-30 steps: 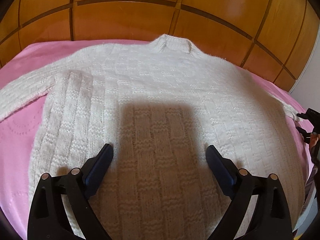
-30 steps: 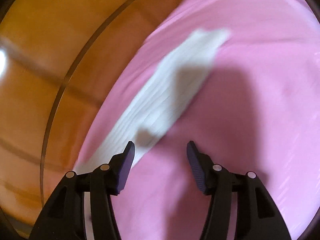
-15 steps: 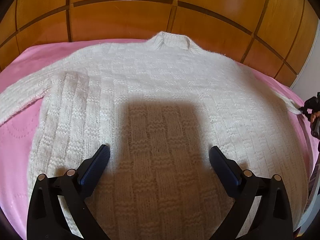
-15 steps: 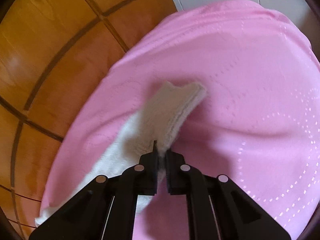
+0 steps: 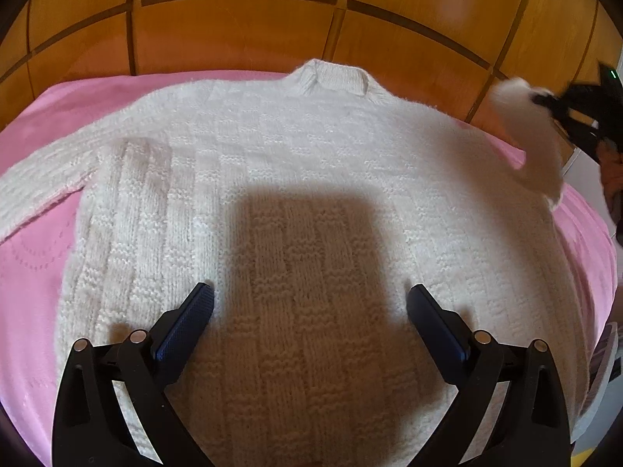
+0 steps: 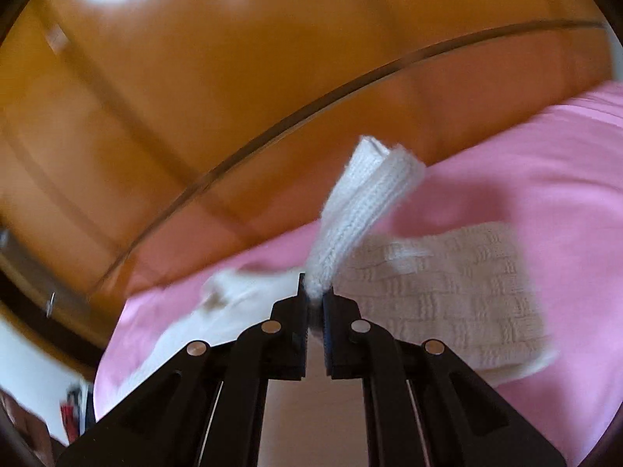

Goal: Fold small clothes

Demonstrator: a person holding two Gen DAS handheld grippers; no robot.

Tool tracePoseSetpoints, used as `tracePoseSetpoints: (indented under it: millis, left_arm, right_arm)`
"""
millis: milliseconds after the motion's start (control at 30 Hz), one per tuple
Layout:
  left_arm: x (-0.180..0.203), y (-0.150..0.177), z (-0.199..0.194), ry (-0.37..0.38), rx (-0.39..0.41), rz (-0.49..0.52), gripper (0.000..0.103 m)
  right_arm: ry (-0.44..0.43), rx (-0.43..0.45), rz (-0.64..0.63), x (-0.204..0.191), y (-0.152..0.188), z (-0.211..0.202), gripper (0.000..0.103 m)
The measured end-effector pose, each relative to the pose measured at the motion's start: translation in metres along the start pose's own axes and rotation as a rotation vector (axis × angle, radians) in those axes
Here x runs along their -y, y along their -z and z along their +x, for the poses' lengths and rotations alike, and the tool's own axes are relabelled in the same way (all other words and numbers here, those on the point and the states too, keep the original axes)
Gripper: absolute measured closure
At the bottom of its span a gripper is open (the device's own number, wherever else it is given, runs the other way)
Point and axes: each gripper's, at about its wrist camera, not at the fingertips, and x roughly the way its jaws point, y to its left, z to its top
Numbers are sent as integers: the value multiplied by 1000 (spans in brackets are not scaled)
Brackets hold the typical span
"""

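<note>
A white knitted sweater (image 5: 296,179) lies flat on a pink bed cover (image 5: 35,272), collar toward the wooden headboard. Its left sleeve (image 5: 39,190) lies out to the side with a folded patch over the body. My left gripper (image 5: 310,301) is open and empty, hovering over the lower middle of the sweater. My right gripper (image 6: 316,296) is shut on the right sleeve's cuff (image 6: 362,206) and holds it lifted off the bed. In the left wrist view the lifted sleeve (image 5: 539,155) rises at the far right, with the right gripper (image 5: 545,101) on it.
A wooden panelled headboard (image 5: 241,27) stands right behind the bed. The bed's right edge (image 5: 599,272) drops off near some items beside it. The sweater's body (image 6: 447,295) shows below the lifted cuff in the right wrist view.
My right gripper closed on the right sleeve's cuff, then lifted it off the bed and swung it up. The left gripper stayed open over the sweater, barely moving.
</note>
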Motion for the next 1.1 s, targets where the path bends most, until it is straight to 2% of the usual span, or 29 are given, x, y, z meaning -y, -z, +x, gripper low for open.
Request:
tracePoseSetpoints:
  millis: [133,233,267,300,333,400,500,633,800,900,933,967,1100]
  left_arm:
    - [-4,-5,-9,14,24,-33,4]
    - [-12,-11,-15,47,43,-81,4]
    - [-15,-13,-17,60,42,-91,4]
    - [-17,-16,-18,68,37,-94,4]
    - [-19,-18,-19,62,36,-92,4]
    - [-21,-23,-21,64,26,-84,4]
    - [-27,-34,-21,94,26,-145,4]
    - [-40,-54,0,168,-31,-285,25]
    - [-41,-83,36,220,-91,-351,35]
    - [-35,-95,61,245,-132,-360,65]
    - [-33,-98,67,251,-133,-362,90]
    - [-34,-101,68,255,-129,-363,97]
    - [-41,-113,42,269,-12,-357,97]
  right_arm:
    - [-72,-132,-106,-70,40,57,97]
    - [-108,-182,-157,-99,63,78,87]
    - [-128,-189,-154,-105,69,81,58]
    - [-138,-184,-141,-106,70,81,44]
    - [-141,-168,-129,-106,73,78,39]
    - [-151,-149,-112,-98,73,64,39]
    - [-125,-120,-82,-71,82,37,38]
    - [-50,-88,-44,-31,91,2,34]
    - [49,-54,49,30,97,-38,29]
    - [94,-36,103,58,97,-52,29]
    - [103,-29,121,65,96,-55,29]
    - [107,-24,130,69,95,-57,29]
    - [107,12,129,73,83,-61,29]
